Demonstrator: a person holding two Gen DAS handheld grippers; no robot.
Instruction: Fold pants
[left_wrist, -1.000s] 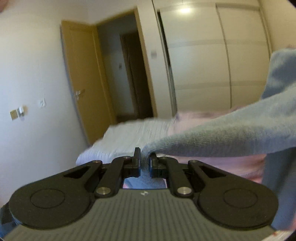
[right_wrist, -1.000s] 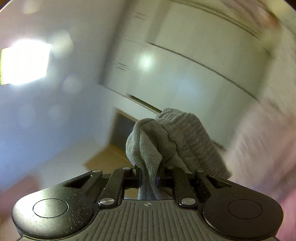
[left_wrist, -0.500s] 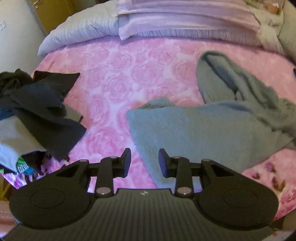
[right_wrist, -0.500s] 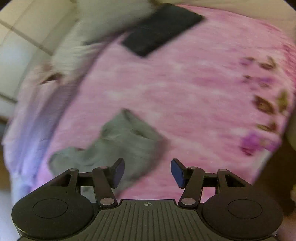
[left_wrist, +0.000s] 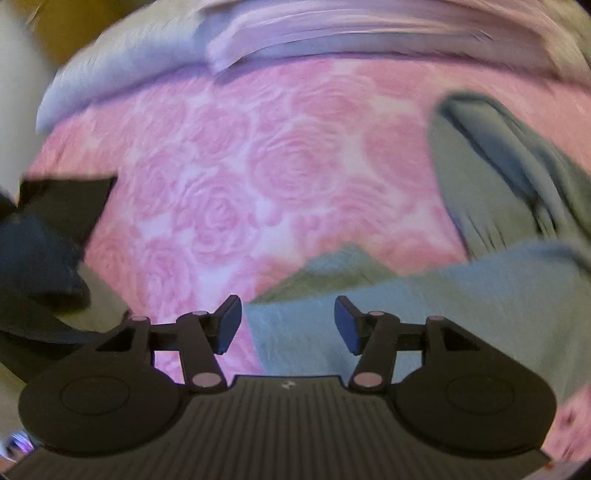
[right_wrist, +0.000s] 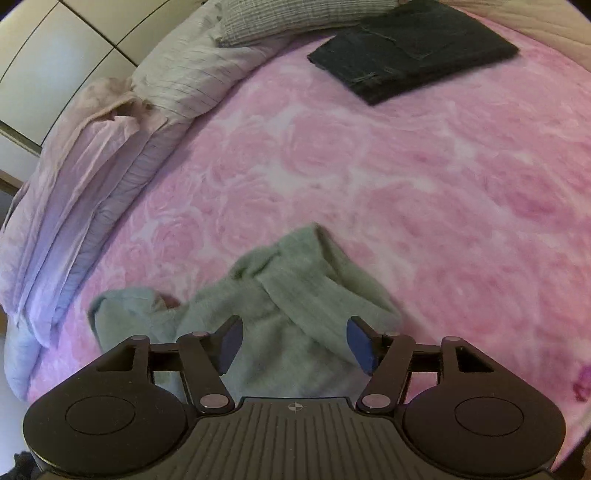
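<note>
Grey-green pants (left_wrist: 461, 306) lie crumpled on the pink rose-patterned bed cover (left_wrist: 258, 166), one leg running toward the near left, another part bunched at the right. My left gripper (left_wrist: 288, 325) hovers over the leg's end, its jaws opening, pads clear of the cloth. In the right wrist view the pants (right_wrist: 288, 306) lie in a rumpled heap with a rolled fold across the top. Over this heap my right gripper (right_wrist: 295, 343) points down, jaws opening, gripping nothing.
A pile of dark clothes (left_wrist: 44, 254) lies at the bed's left side. Folded dark jeans (right_wrist: 410, 48) rest at the far end. Pillows (right_wrist: 192, 74) and a folded lilac quilt (right_wrist: 77, 192) line one edge of the bed. A white wardrobe (right_wrist: 48, 48) stands beyond.
Both grippers let go of the grey pants, which dropped onto the bed. Both tipped down from facing the room and sank toward the cloth, their jaws spreading wider.
</note>
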